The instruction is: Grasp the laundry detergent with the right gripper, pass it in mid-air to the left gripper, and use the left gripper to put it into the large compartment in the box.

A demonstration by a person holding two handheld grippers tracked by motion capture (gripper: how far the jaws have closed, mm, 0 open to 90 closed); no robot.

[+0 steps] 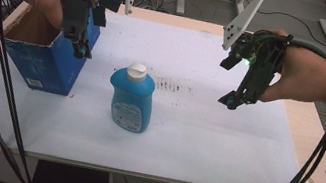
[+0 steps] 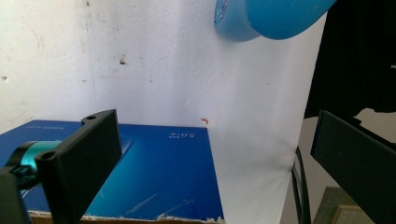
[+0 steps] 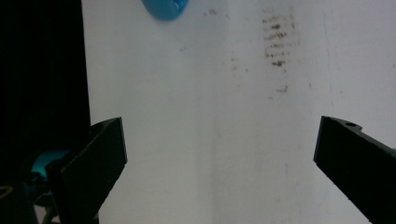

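Left gripper (image 1: pixel 82 49) upper left, jaws apart over blue cardboard box (image 1: pixel 51 64), blue bottle (image 1: pixel 132 99) upright at centre, right gripper (image 1: pixel 230 101) jaws apart, empty.

light: dim, even | shadows: soft | focus: slightly blurred | glare: none

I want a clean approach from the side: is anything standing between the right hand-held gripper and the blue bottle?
Nothing visible. The right hand-held gripper hangs open above the white sheet, and only bare sheet with some dark smudges lies between it and the blue bottle. The blue box stands on the bottle's far side.
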